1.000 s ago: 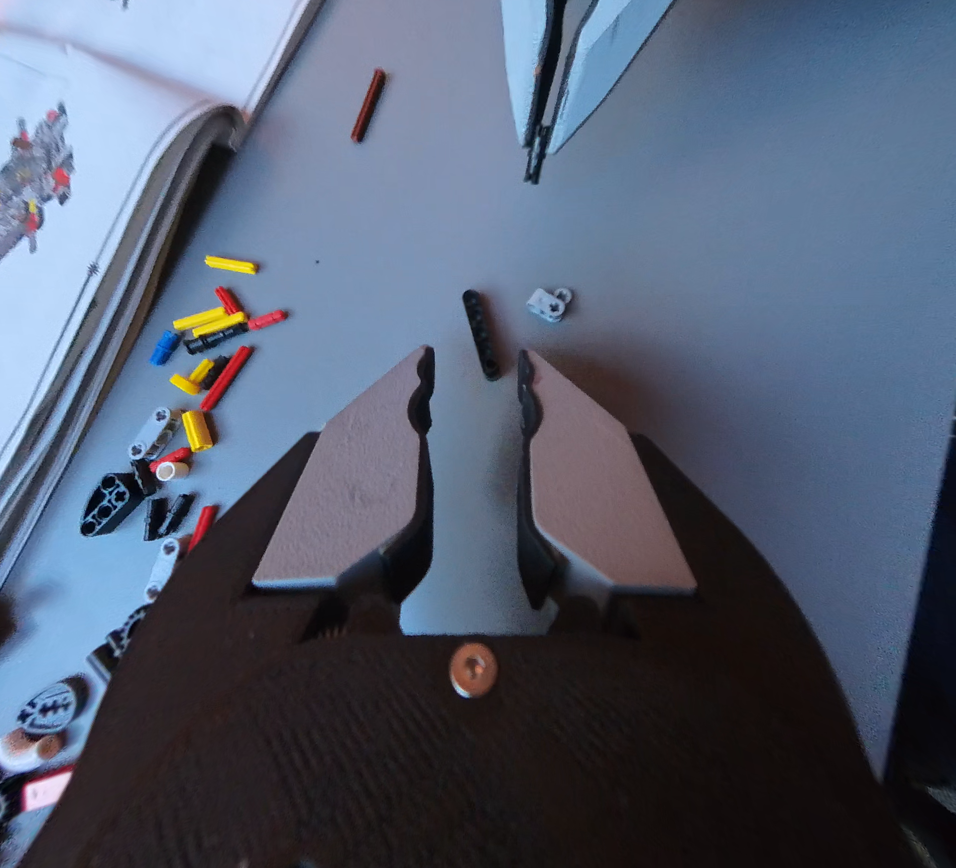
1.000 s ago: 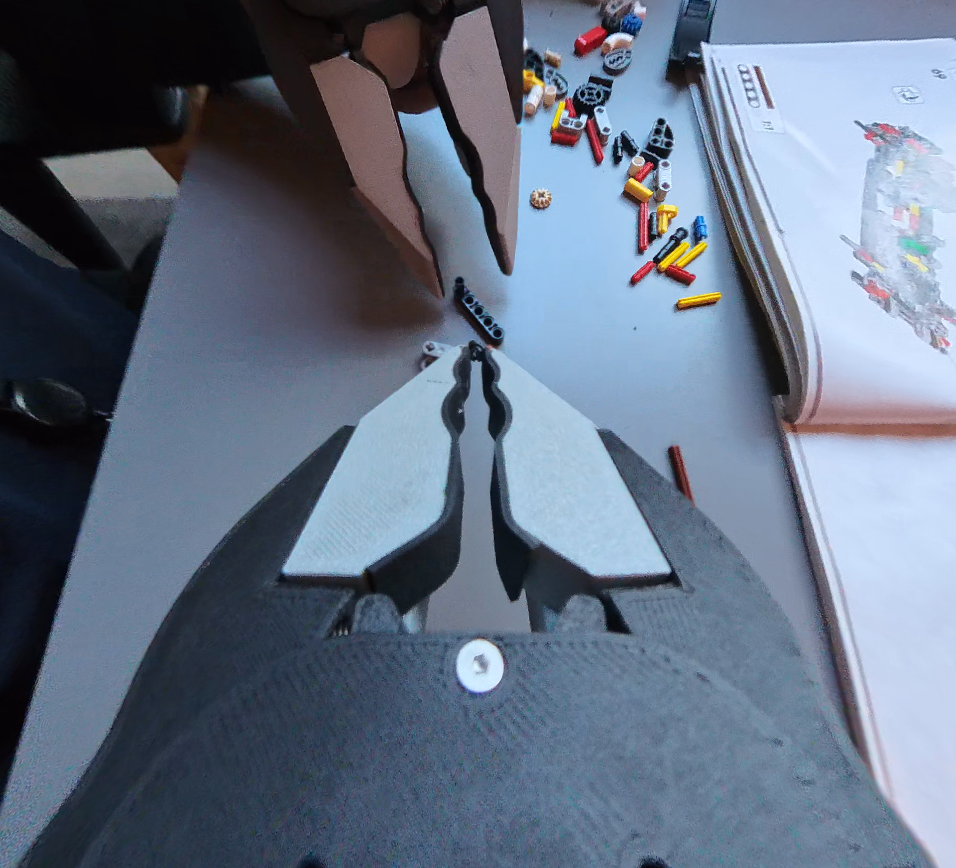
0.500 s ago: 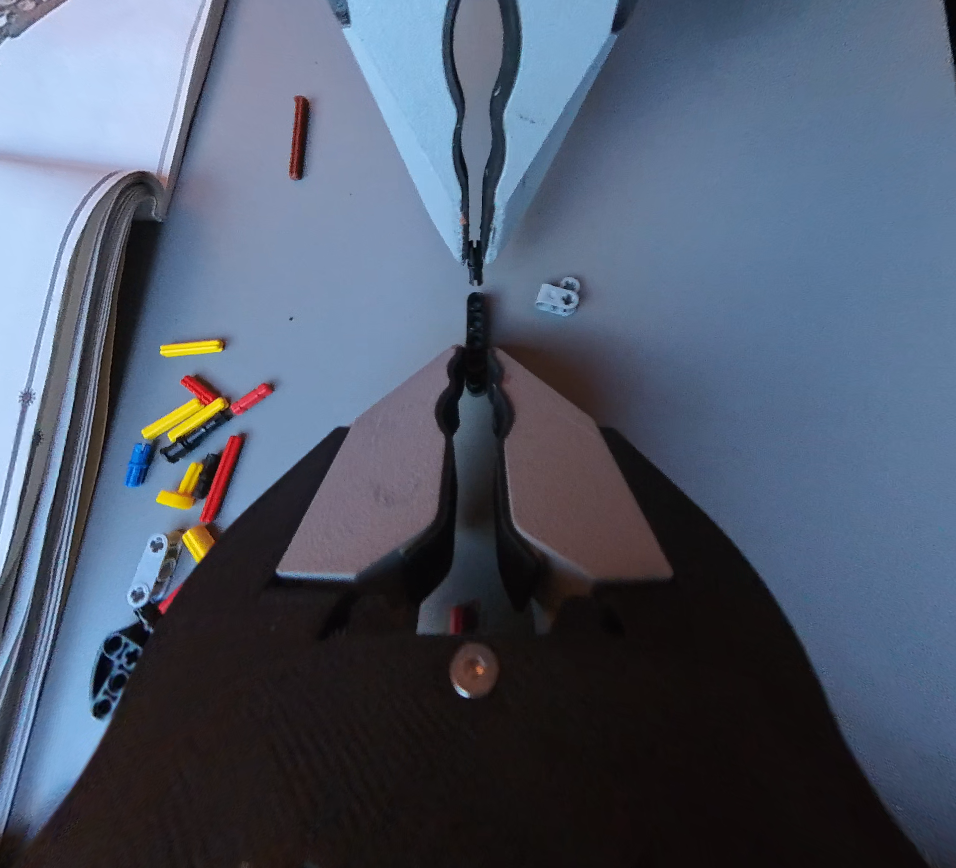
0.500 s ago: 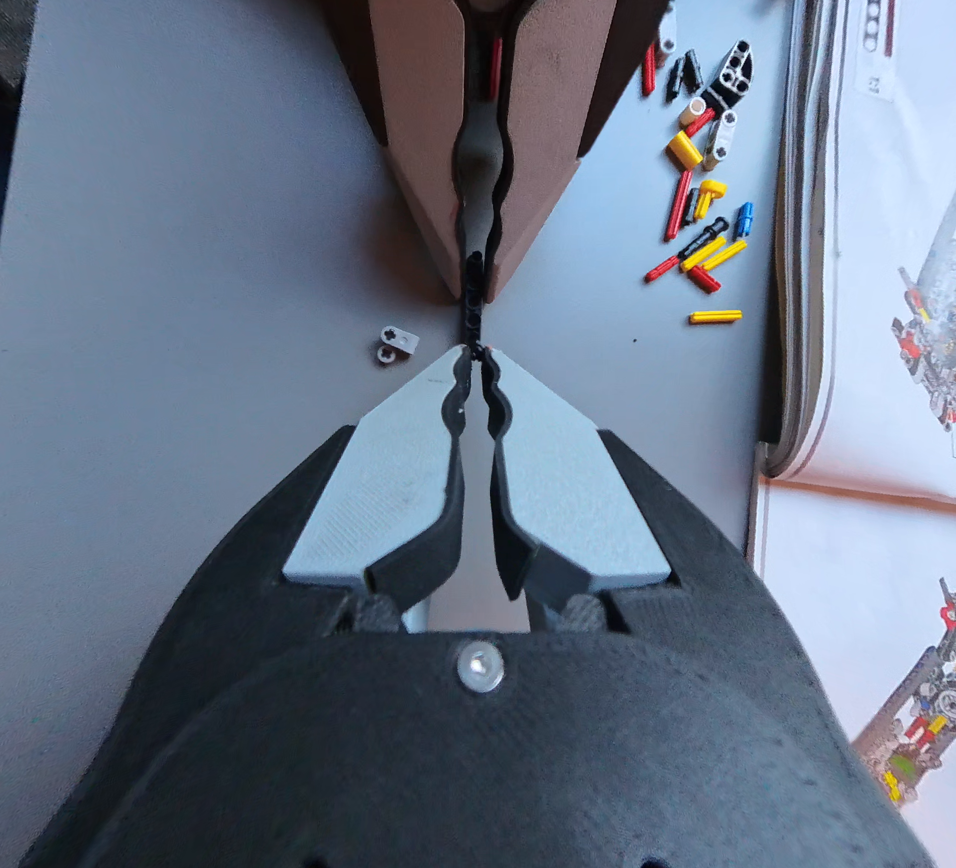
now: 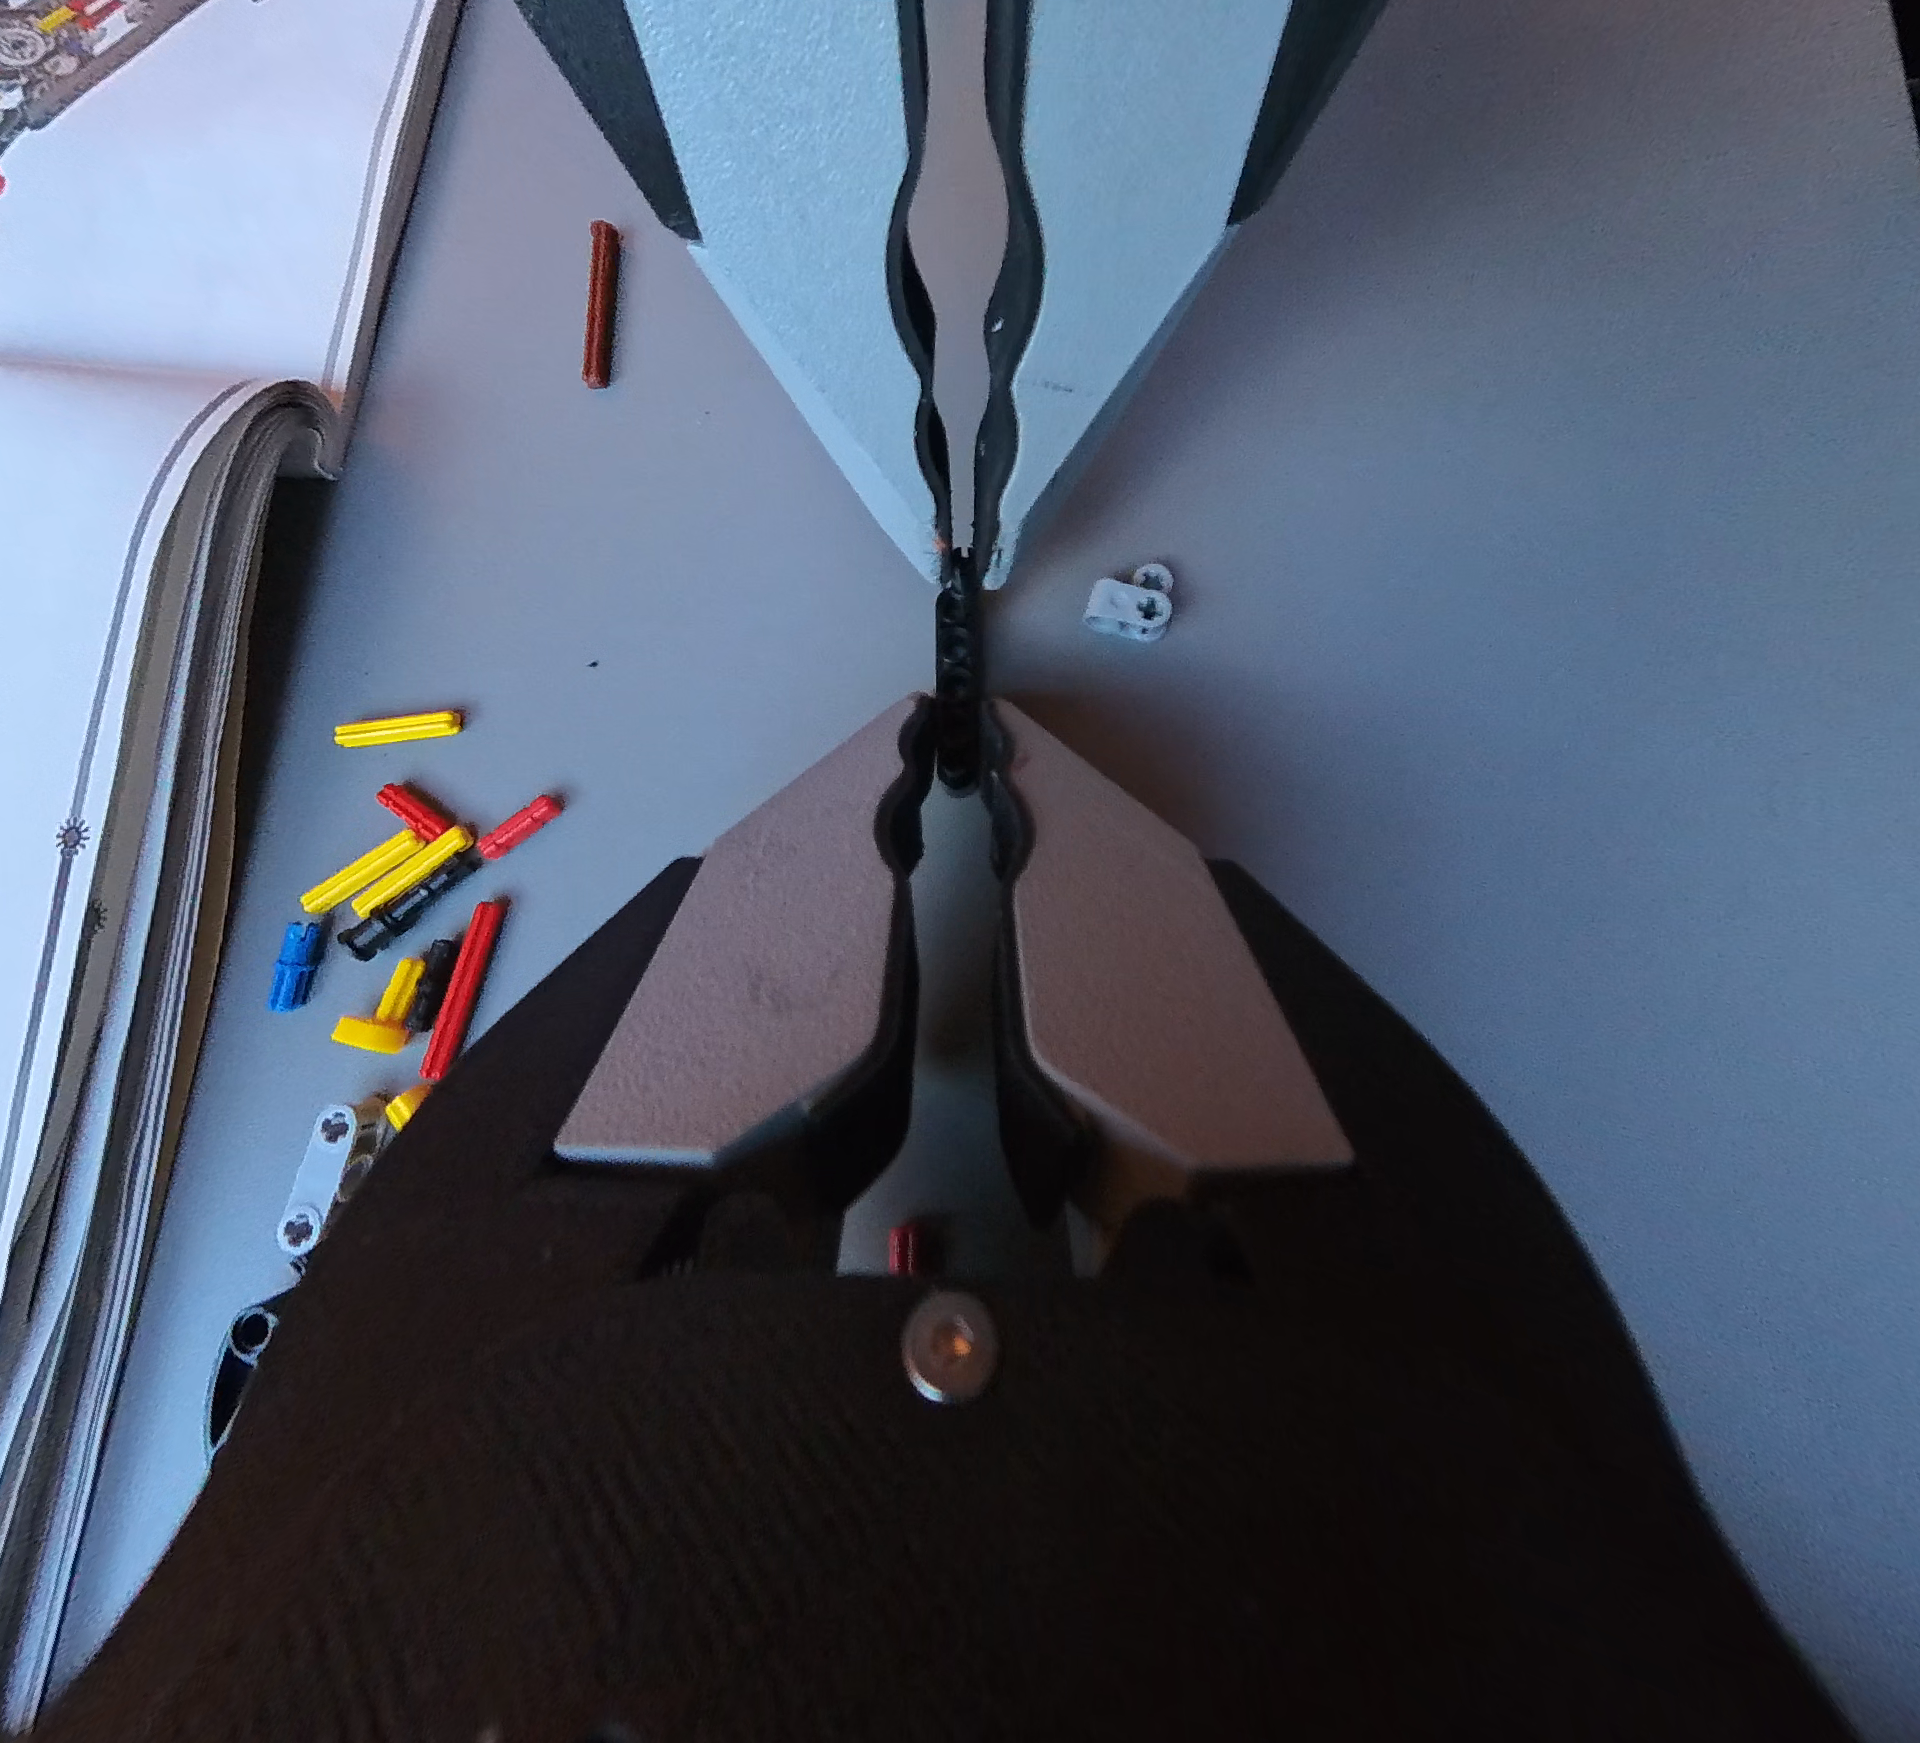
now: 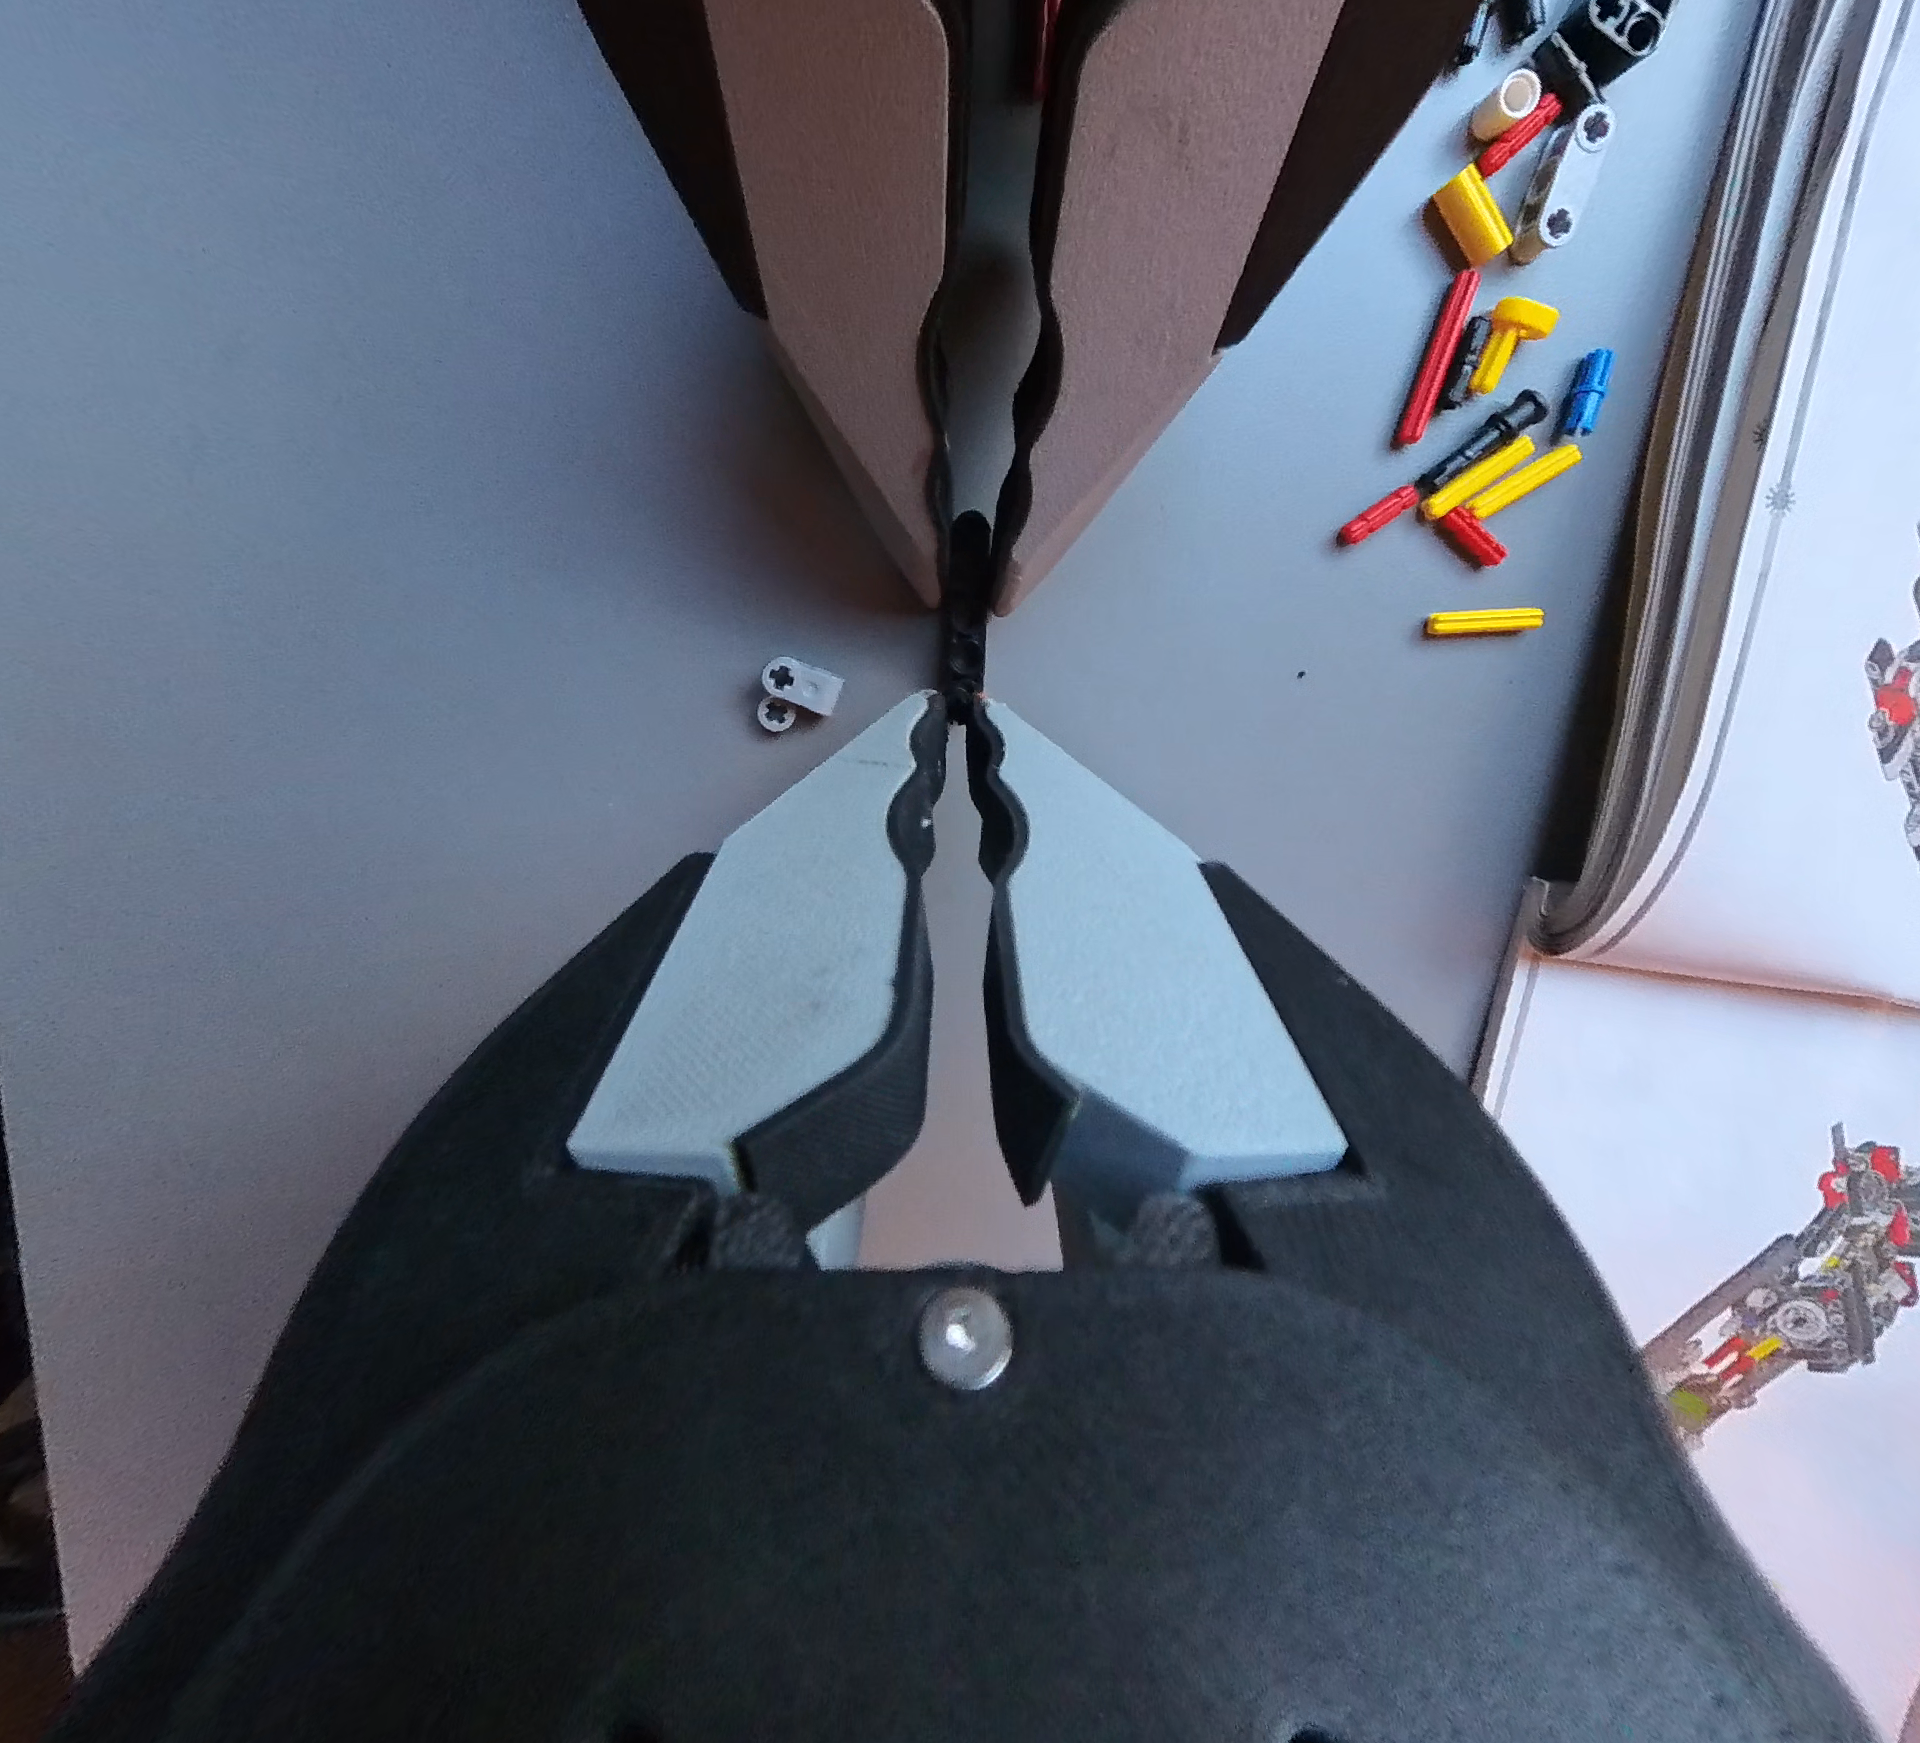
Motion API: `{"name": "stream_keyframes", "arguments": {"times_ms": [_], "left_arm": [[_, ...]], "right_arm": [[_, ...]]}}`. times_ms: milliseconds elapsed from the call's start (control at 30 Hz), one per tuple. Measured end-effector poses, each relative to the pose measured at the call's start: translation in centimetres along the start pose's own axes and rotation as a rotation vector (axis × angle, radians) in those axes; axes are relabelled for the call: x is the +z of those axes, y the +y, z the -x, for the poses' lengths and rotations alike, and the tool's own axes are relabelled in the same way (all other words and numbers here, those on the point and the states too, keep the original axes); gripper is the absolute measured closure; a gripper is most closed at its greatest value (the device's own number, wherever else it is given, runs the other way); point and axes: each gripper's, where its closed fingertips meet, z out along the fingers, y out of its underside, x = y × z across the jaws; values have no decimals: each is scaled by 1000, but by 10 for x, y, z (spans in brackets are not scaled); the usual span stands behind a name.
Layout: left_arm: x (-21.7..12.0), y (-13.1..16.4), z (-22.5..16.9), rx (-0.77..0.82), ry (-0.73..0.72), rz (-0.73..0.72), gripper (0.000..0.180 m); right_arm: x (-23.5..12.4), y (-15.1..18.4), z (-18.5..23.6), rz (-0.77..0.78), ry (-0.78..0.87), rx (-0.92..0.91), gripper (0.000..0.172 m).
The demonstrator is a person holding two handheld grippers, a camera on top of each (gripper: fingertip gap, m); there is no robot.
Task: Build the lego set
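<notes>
Left wrist view, bottom centre: the left gripper (image 5: 958, 737), tan fingers drawn narrow, clamps one end of a black holed beam (image 5: 956, 654). At frame centre the beam bridges to the right gripper (image 5: 964, 550), pale blue fingers closed, tips pinching a small black piece at the beam's far end. A light grey connector (image 5: 1130, 604) lies just right of the beam on the grey table (image 5: 1507, 654). Lower left: loose red, yellow and blue pins (image 5: 416, 872). Upper left: a dark red axle (image 5: 602, 303) beside an open instruction booklet (image 5: 187, 259). No containers appear.
</notes>
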Motion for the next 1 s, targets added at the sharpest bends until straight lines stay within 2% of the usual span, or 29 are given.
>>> {"name": "stream_keyframes", "arguments": {"times_ms": [367,700,833,1000], "left_arm": [[1,-1,0,-4,-10,-1,175],[5,-5,-1,-13,-15,-6,174],[4,-4,1,-25,-18,-5,174],[0,0,3,-26,-30,-4,175]], "right_arm": [[1,1,-2,53,13,-12,171],[9,0,-1,-7,-53,70,171],[6,5,-3,-78,-32,116,170],[-6,2,-5,-296,-53,269,171]]}}
